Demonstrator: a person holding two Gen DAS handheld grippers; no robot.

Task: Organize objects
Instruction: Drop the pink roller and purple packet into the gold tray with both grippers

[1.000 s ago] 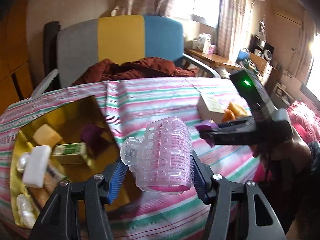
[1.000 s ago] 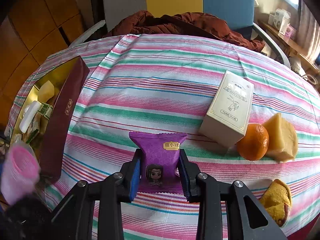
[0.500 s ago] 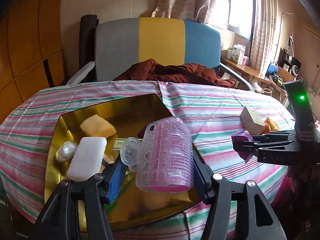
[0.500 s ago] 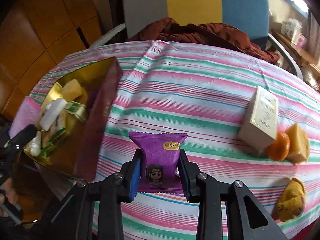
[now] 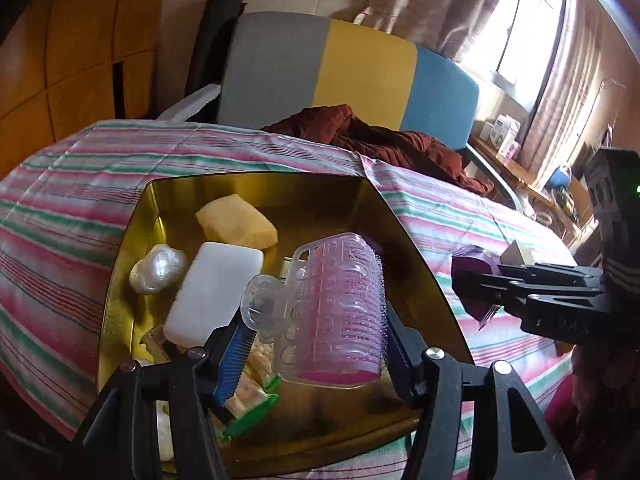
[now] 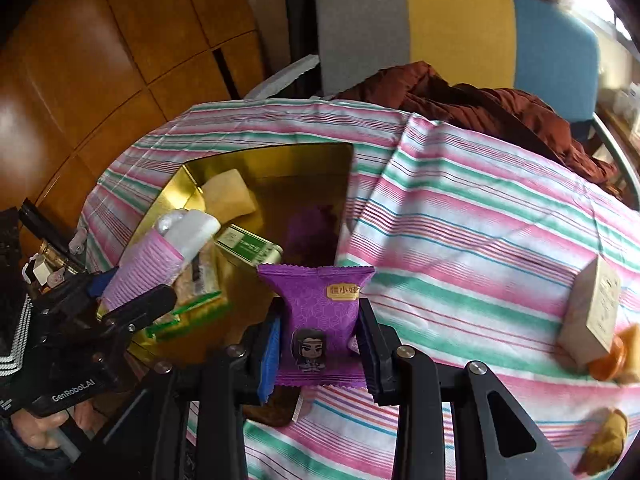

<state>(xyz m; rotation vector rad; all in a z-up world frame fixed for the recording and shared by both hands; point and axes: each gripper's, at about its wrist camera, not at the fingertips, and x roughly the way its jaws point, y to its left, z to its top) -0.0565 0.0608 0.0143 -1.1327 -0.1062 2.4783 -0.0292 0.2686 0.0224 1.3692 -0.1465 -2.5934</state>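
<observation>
Presumably for dropping in, a pink hair roller (image 5: pixel 336 308) is clamped by the left gripper (image 5: pixel 316 344) over the gold tray (image 5: pixel 256 184); a purple snack packet (image 6: pixel 320 320) is pinched by the right gripper (image 6: pixel 320 344) beside it.

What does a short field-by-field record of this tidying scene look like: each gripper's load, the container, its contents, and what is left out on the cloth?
left gripper: shut on pink hair roller
right gripper: shut on purple snack packet
container: gold box, open
contents: white bar, yellow wedge, pearly wrapped item, green-and-white carton
left out on the striped tablecloth: cream carton, orange
</observation>
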